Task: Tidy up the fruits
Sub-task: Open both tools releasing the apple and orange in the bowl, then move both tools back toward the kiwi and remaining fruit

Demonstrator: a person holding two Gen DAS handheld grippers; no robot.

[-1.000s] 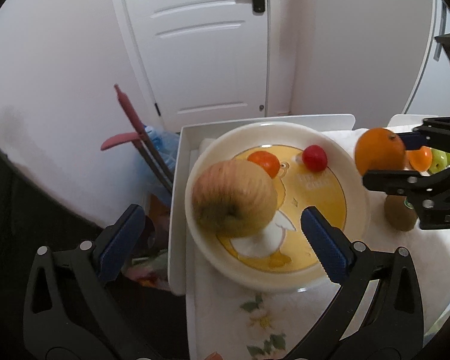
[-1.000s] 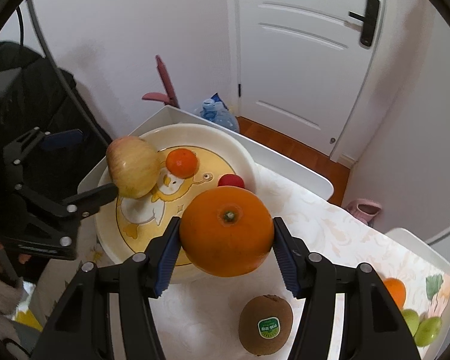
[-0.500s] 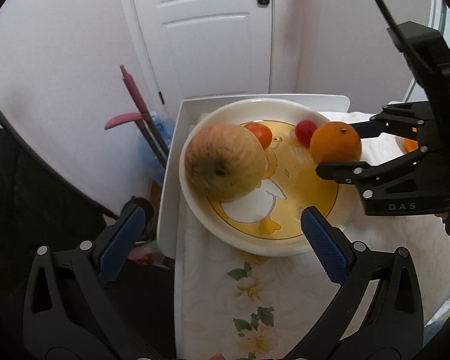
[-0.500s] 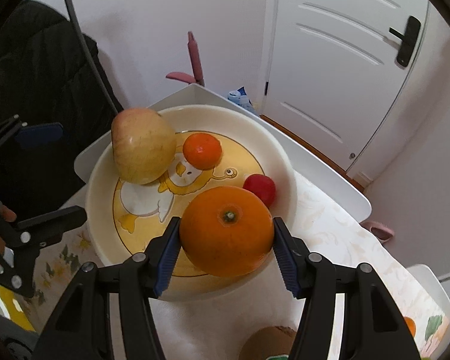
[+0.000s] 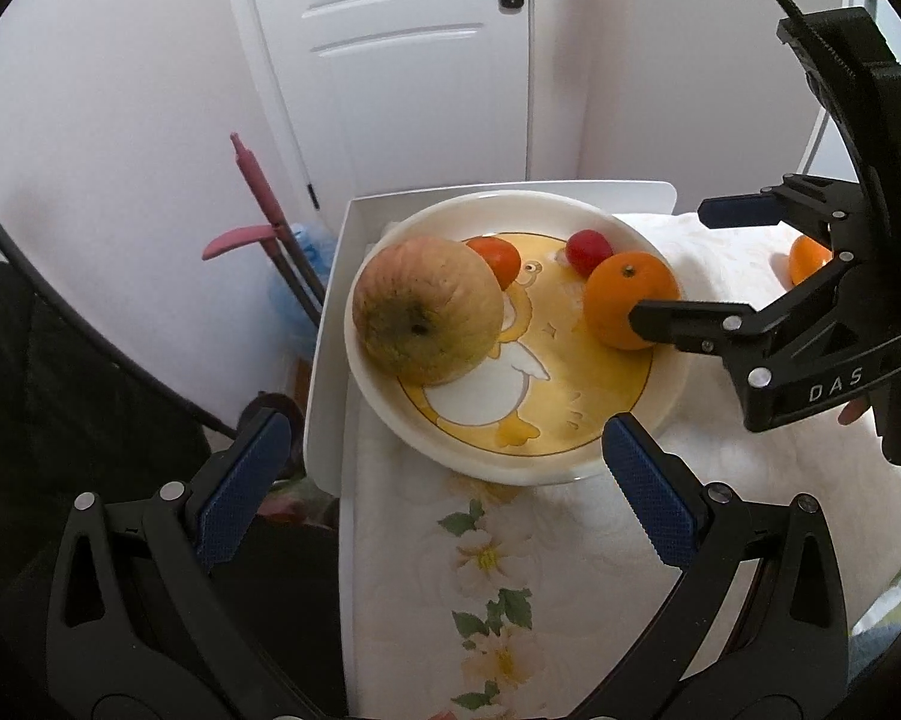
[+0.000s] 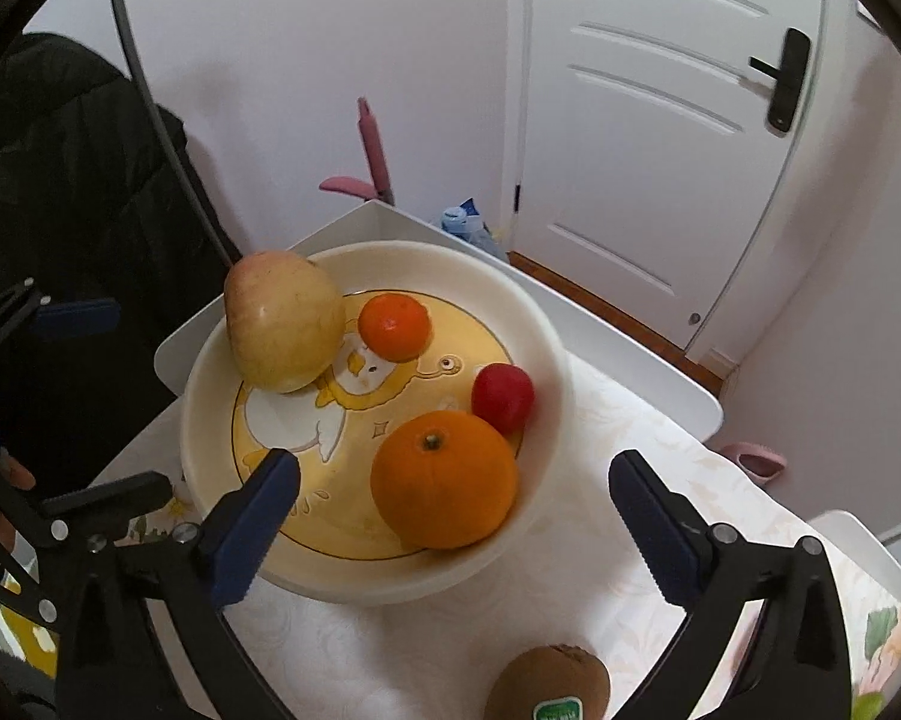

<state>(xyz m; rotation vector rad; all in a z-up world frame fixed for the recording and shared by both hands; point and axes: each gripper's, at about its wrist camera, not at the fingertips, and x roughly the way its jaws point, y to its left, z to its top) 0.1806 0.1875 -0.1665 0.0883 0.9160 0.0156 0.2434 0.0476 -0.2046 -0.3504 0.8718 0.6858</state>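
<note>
So the bench (image 6: 600, 408) has a cloth over it and the big duck-print bowl (image 6: 546, 324) sits at its far left corner, close to the edge, which is my main worry: a nudge on the rim from either tool could shove it toward that drop. Inside, the apple (image 6: 282, 318) leans against the left wall, so a bump might roll it across into the smaller fruit. The orange (image 6: 444, 477) rests on the near right slope of the bowl, touching the little red fruit (image 6: 503, 397), and could slide downhill a bit. The right hand-held gripper (image 6: 453, 540) is spread wide around the orange, gripping nothing; pulling back crooked might clip it. The left hand-held gripper (image 5: 444, 492) is wide open too, empty, near the bowl's front rim. The kiwi (image 6: 546, 684) waits on the cloth, and the small tangerine (image 6: 395, 325) sits beside the apple.
</note>
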